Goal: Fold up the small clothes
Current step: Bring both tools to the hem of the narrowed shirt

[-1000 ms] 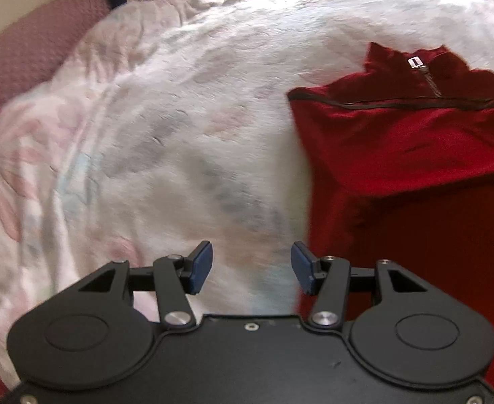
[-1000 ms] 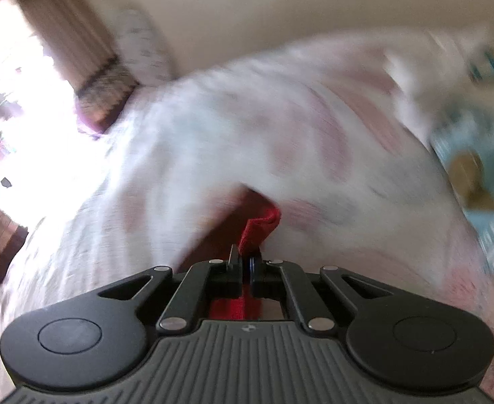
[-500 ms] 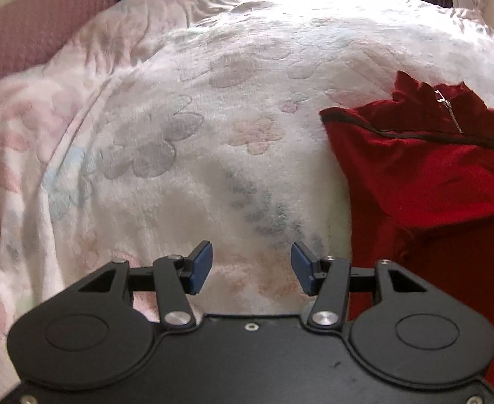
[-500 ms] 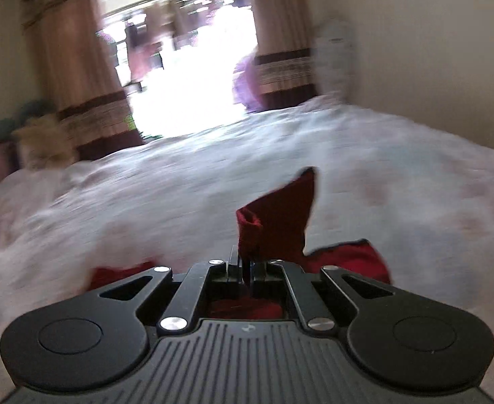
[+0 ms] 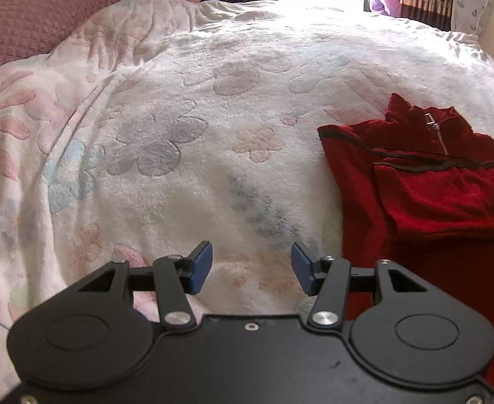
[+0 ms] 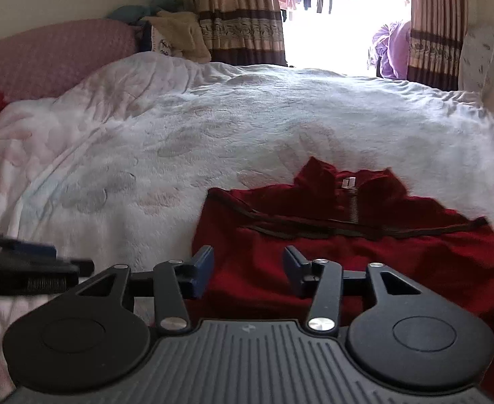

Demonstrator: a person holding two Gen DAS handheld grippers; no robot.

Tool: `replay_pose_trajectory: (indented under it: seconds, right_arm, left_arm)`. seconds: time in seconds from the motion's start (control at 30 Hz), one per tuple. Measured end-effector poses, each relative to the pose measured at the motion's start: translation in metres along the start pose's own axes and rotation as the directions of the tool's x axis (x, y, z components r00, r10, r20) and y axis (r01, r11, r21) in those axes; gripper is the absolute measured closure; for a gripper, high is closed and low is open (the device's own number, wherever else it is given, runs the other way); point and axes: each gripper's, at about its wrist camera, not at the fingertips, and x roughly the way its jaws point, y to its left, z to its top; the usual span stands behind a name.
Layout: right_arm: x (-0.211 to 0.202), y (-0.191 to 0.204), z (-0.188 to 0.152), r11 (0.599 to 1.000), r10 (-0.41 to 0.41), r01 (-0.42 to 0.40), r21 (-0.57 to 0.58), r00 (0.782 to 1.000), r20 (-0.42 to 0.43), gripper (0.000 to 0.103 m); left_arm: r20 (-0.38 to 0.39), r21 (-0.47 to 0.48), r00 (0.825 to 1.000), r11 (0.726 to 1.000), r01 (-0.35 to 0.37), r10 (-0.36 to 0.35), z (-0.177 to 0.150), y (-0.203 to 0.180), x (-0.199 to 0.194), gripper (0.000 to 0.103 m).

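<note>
On floral blanket [image 5: 186, 175], red top [image 6: 365, 256] lies under opening, empty right tool [image 6: 248, 271].

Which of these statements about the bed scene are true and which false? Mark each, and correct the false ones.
1. The red garment lies on the floral blanket. True.
2. The left hand-held gripper grips a sleeve. False: nothing is between its pads; only blanket lies beneath.
3. The garment's zipper sits at its collar. True.
4. The right hand-held gripper is clamped on red cloth. False: its jaws are opening, nothing between them.
5. The garment is blue. False: it is red.
</note>
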Motion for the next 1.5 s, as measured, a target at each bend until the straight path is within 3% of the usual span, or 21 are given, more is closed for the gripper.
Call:
replay_pose_trajectory:
  seconds: [0.13, 0.17, 0.27, 0.43, 0.73, 1.03, 1.07, 1.13, 1.17, 1.23, 1.33, 1.5]
  right_arm:
    - [-0.036, -0.027, -0.001, 0.999, -0.046, 0.046, 0.024, 0.999, -0.011, 0.045]
    - [-0.046, -0.035, -0.003, 0.998, -0.062, 0.062, 0.030, 0.998, -0.010, 0.040]
    - [-0.048, -0.052, -0.007, 0.990, -0.127, 0.127, 0.060, 0.992, -0.010, 0.031]
    - [-0.044, -0.071, -0.014, 0.978, -0.145, 0.149, 0.145, 0.989, -0.040, 0.031]
    - [0.023, -0.019, -0.010, 0.989, -0.034, 0.048, 0.141, 0.994, -0.099, 0.031]
    - [0.097, 0.038, 0.000, 0.996, -0.033, 0.045, 0.071, 0.986, -0.164, 0.031]
    - [0.103, 0.042, -0.001, 0.997, -0.046, 0.056, 0.054, 0.984, -0.172, 0.033]
    - [0.112, 0.046, -0.005, 0.994, -0.100, 0.107, 0.022, 0.975, -0.197, 0.059]
    - [0.116, 0.047, -0.006, 0.993, -0.113, 0.119, 0.014, 0.971, -0.211, 0.079]
    - [0.118, 0.045, -0.008, 0.996, -0.080, 0.088, 0.029, 0.973, -0.219, 0.094]
    - [0.112, 0.045, -0.006, 0.994, -0.055, 0.072, 0.080, 0.979, -0.199, 0.098]
    - [0.097, 0.060, 0.008, 0.995, -0.083, 0.089, 0.042, 0.989, -0.126, 0.098]
  left_arm:
    - [0.012, 0.008, 1.000, 1.000, 0.002, -0.002, -0.002, -0.008, -0.007, 0.050]
    - [0.013, 0.014, 1.000, 1.000, 0.004, -0.004, -0.003, -0.010, -0.008, 0.050]
    - [0.010, 0.029, 1.000, 1.000, 0.008, -0.009, -0.006, -0.017, -0.009, 0.050]
    - [0.004, 0.027, 1.000, 0.999, 0.021, -0.021, -0.005, -0.016, -0.008, 0.050]
    - [-0.036, -0.025, 0.998, 0.999, 0.047, -0.048, 0.001, 0.003, 0.006, 0.050]
    - [-0.055, -0.032, 0.995, 0.996, 0.080, -0.081, 0.007, 0.011, 0.012, 0.050]
    - [-0.055, -0.040, 0.994, 0.995, 0.088, -0.091, 0.007, 0.013, 0.012, 0.050]
    - [-0.055, -0.051, 0.994, 0.994, 0.095, -0.098, 0.008, 0.014, 0.012, 0.049]
    - [-0.055, -0.049, 0.994, 0.994, 0.096, -0.099, 0.009, 0.014, 0.012, 0.049]
    - [-0.056, -0.048, 0.993, 0.994, 0.098, -0.101, 0.010, 0.014, 0.010, 0.049]
    - [-0.052, -0.050, 0.993, 0.993, 0.106, -0.109, 0.010, 0.015, 0.008, 0.049]
    - [-0.057, -0.066, 0.992, 0.992, 0.105, -0.109, 0.009, 0.017, 0.009, 0.049]
